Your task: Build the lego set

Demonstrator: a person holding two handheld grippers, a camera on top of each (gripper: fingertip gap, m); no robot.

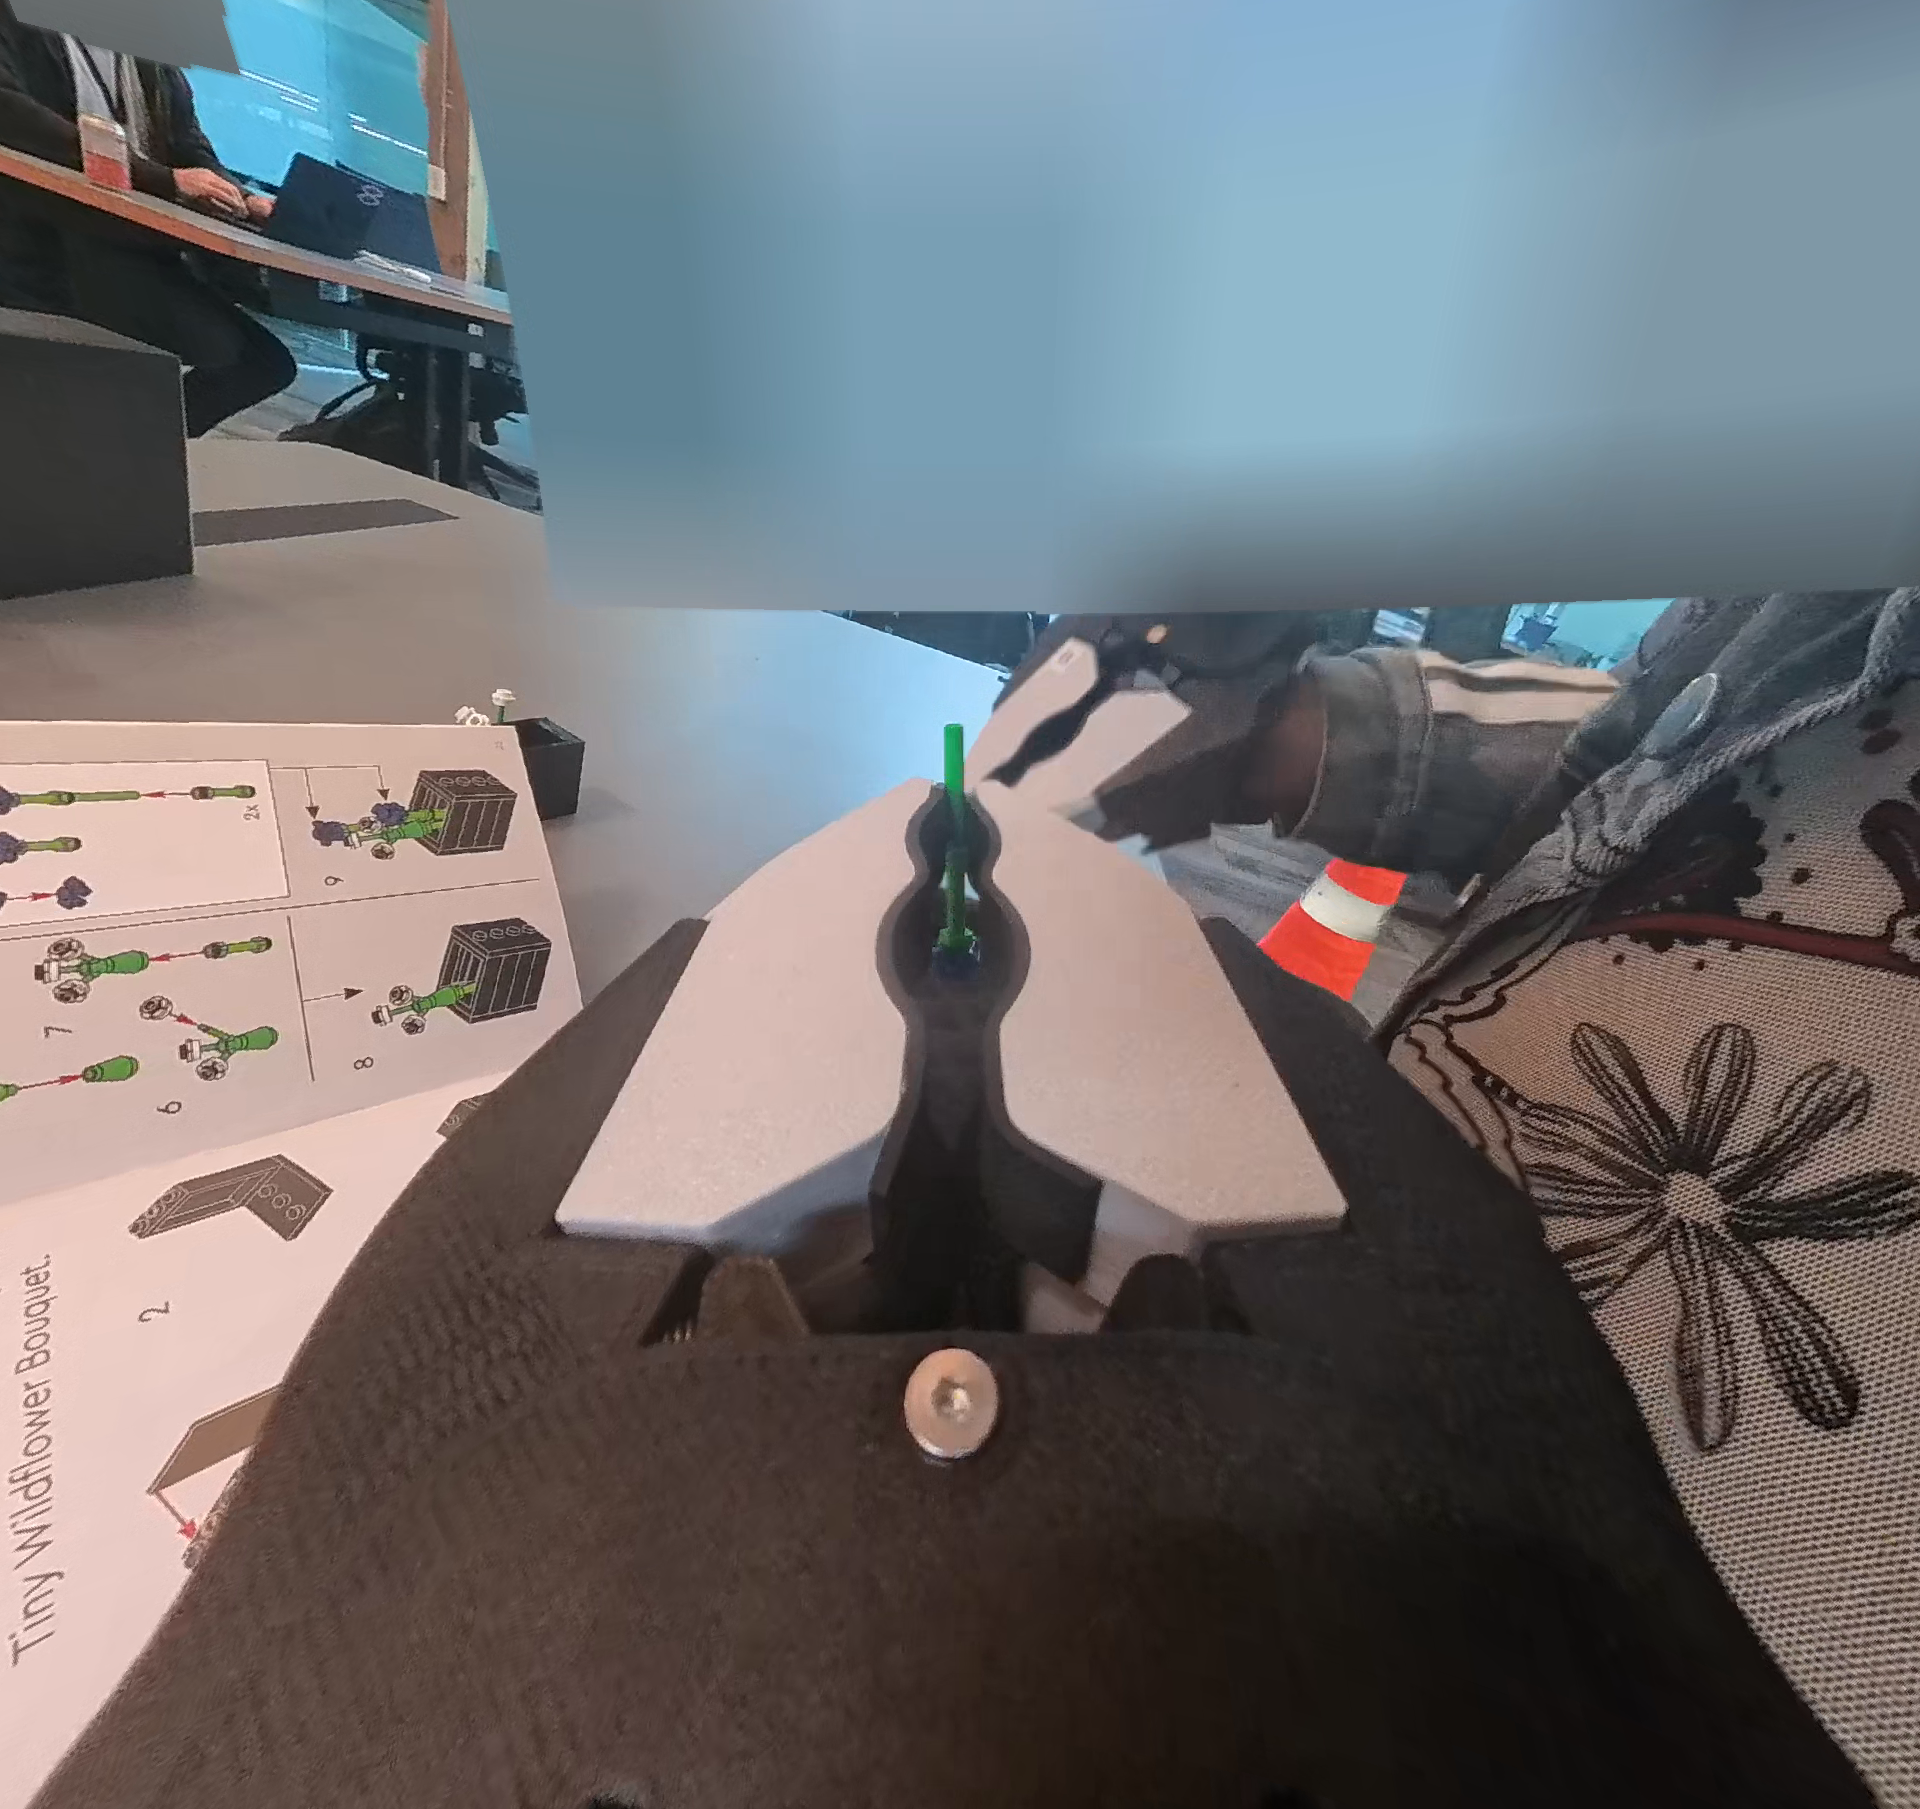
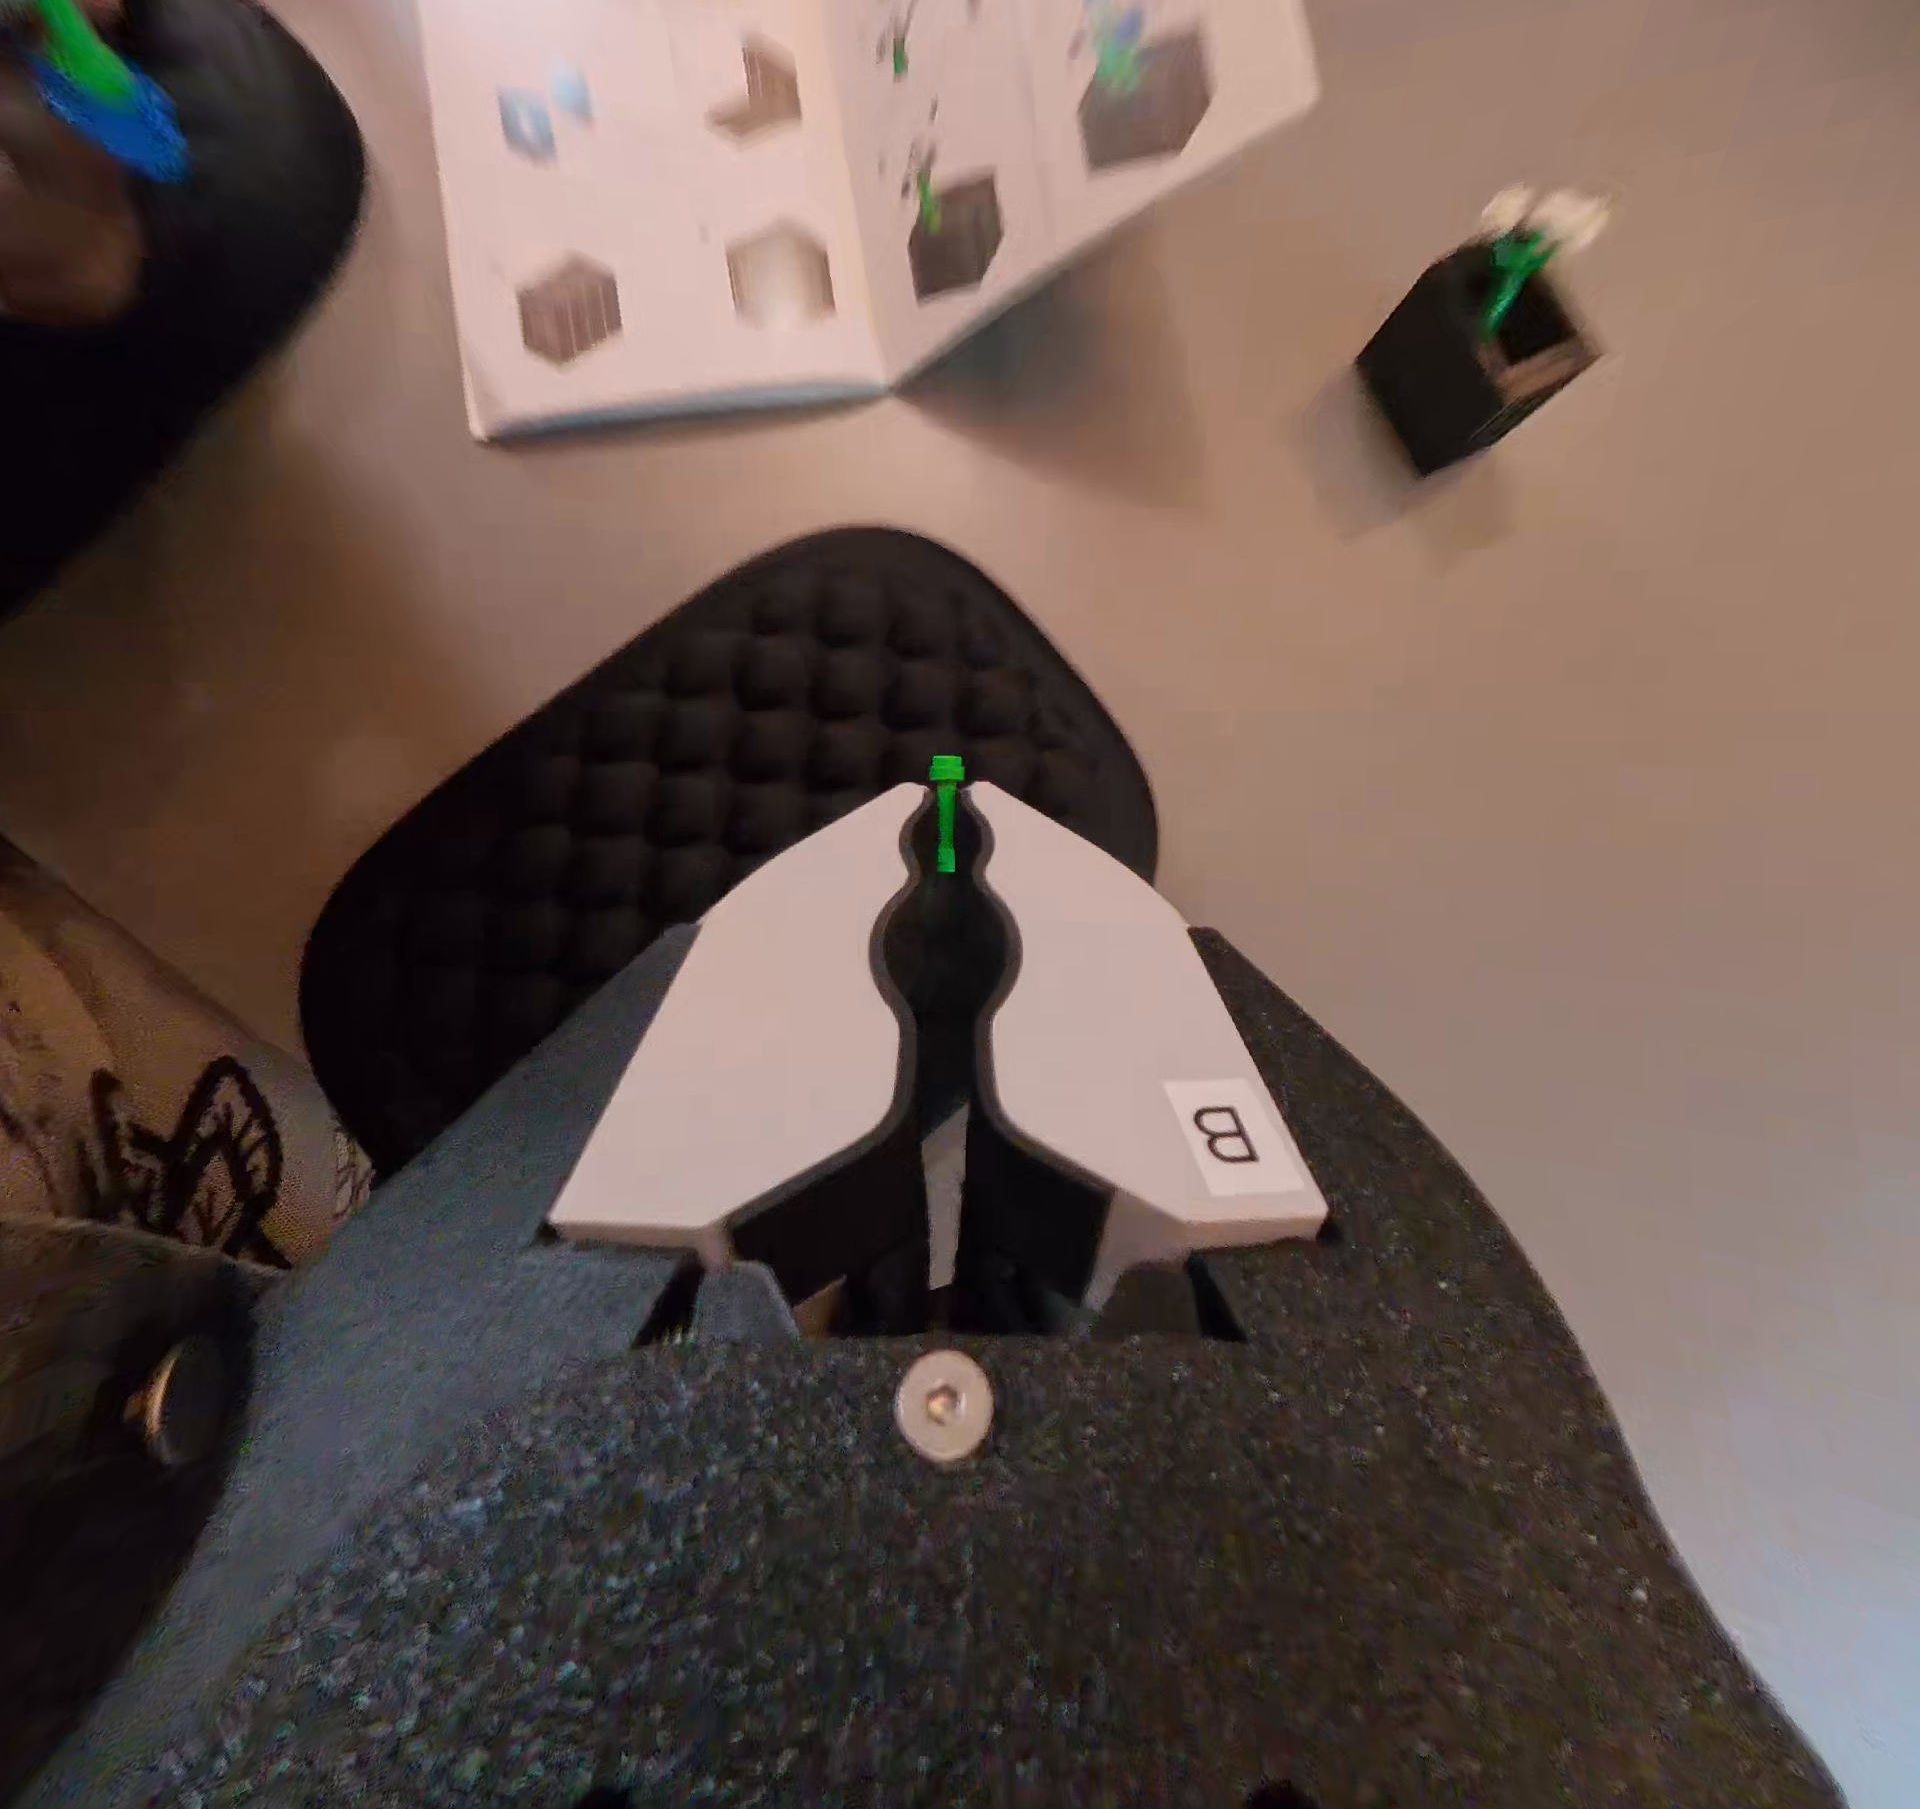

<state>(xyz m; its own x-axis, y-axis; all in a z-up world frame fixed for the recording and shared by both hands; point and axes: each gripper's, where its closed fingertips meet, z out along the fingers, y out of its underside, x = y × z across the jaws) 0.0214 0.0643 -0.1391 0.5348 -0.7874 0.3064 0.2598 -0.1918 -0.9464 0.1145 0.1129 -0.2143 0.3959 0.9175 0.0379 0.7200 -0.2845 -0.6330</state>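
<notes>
My left gripper (image 1: 954,803) is shut on a thin green stem (image 1: 952,767) with a blue flower piece (image 1: 954,964) at its lower end, held up in the air. It also shows blurred at the top left of the right wrist view (image 2: 73,66). My right gripper (image 2: 945,793) is shut on a short green stem piece (image 2: 945,809), held above a black padded mat (image 2: 623,824). The right gripper's white fingers (image 1: 1081,710) show beyond the left one's tips. A black box (image 2: 1475,367) with a green and white flower stands on the table; it also shows in the left wrist view (image 1: 551,762).
An open instruction booklet (image 2: 727,201) lies on the grey table (image 2: 1455,824), also at the left of the left wrist view (image 1: 260,928). A dark block (image 1: 94,460) stands at far left. A person's patterned clothing (image 1: 1714,1136) is close on the right. An orange cone (image 1: 1330,928) stands beyond. One gripper's finger ends stand about 12 cm off the other's.
</notes>
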